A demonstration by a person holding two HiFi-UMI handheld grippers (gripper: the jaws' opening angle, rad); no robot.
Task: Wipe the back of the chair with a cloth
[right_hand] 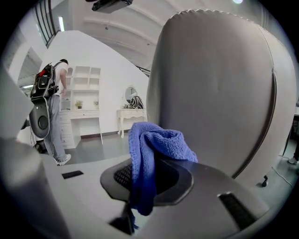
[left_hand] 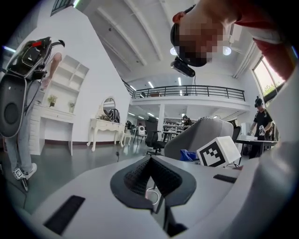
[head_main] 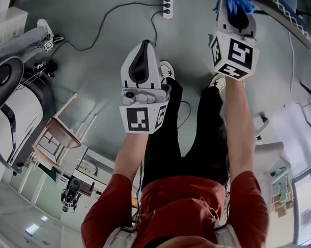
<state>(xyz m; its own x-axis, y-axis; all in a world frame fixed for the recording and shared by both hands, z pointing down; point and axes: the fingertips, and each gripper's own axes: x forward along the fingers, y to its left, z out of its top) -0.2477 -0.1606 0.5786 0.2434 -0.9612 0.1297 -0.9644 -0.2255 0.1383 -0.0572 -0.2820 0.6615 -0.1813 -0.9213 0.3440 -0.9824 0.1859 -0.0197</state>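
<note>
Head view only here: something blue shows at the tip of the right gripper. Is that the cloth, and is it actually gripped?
Observer: Yes. In the right gripper view, the right gripper is shut on a blue cloth, which bunches up above the jaws and hangs down in front of them.
Operator: I can't make out the chair. Where is it?
Observer: The grey chair back fills the right gripper view, just beyond the cloth. I cannot tell whether the cloth is touching it.
</note>
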